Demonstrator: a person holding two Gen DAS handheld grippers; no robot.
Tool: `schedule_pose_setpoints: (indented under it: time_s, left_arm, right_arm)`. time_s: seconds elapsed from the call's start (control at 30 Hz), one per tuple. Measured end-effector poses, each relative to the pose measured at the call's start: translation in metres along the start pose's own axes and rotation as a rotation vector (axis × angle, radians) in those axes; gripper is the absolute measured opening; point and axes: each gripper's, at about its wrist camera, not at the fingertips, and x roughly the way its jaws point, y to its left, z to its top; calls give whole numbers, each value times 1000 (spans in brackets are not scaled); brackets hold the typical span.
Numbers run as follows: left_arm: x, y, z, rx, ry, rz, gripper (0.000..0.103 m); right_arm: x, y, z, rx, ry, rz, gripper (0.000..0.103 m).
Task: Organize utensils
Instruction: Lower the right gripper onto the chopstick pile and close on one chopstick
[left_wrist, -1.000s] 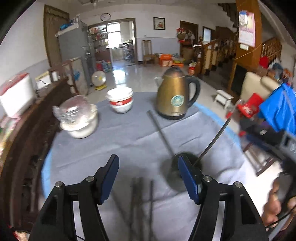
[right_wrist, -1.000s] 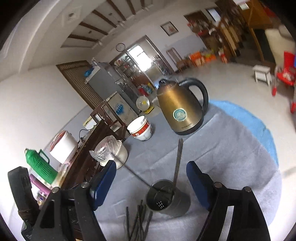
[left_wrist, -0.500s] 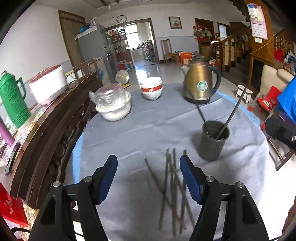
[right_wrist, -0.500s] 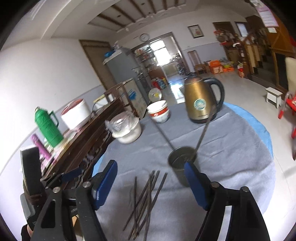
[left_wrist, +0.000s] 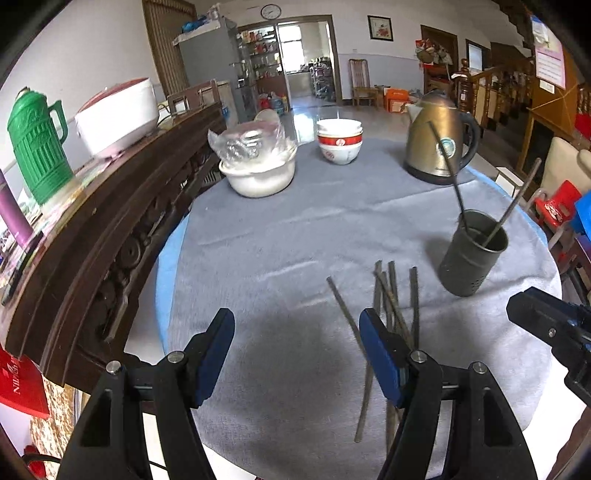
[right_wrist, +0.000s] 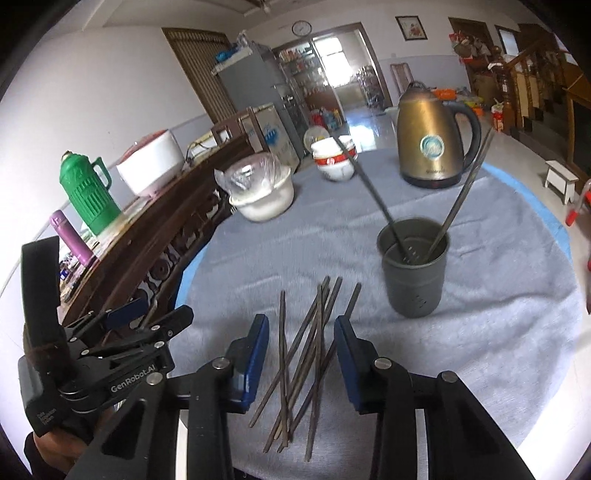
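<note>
A dark grey perforated metal holder (right_wrist: 413, 273) on the grey-clothed round table (left_wrist: 280, 236) holds two thin dark metal chopsticks (right_wrist: 463, 195), while more dark chopsticks (right_wrist: 306, 354) lie loose near it, to its left. The right gripper (right_wrist: 301, 354), jaws just narrowing, straddles that pile without gripping. The left gripper (left_wrist: 295, 356), marked "GenRobot.AI", gapes wide and empty.

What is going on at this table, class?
A person with a hand-held gripper in each hand is tidying chopsticks into a dark holder. Two chopsticks already stand in it; the rest lie loose on the grey cloth. The right gripper has just been closing, its jaws either side of the pile, gripping nothing yet. The left gripper is open and empty.
</note>
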Motion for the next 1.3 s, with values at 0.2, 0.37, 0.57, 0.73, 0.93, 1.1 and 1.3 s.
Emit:
schedule_pose_setpoints:
  time_s: [0.2,0.37,0.57,0.73,0.93,1.1,1.3]
  left_arm:
    - [22,6,0,-13,44,3,71]
    - [39,8,2,-19,79,0,71]
    - [61,10,11,-29,119,-14,71]
    - [75,11,18,-40,142,-23,71]
    - [95,16,23,-67,185,-57,71]
    - [111,17,26,-86,223,-95,71]
    - [135,12,27,-109,269,-179,71]
  right_arm:
    - [24,-2,0,23,50,-12,40]
    - [45,-4,0,34,90,-29,40]
    - [62,-9,6,42,117,-56,40]
    - [77,-15,11,53,143,-86,41]
    - [92,-20,13,49,171,-116,41]
    - [103,-27,15,64,182,-136,42]
    - [115,-34,14,78,194,-164,42]
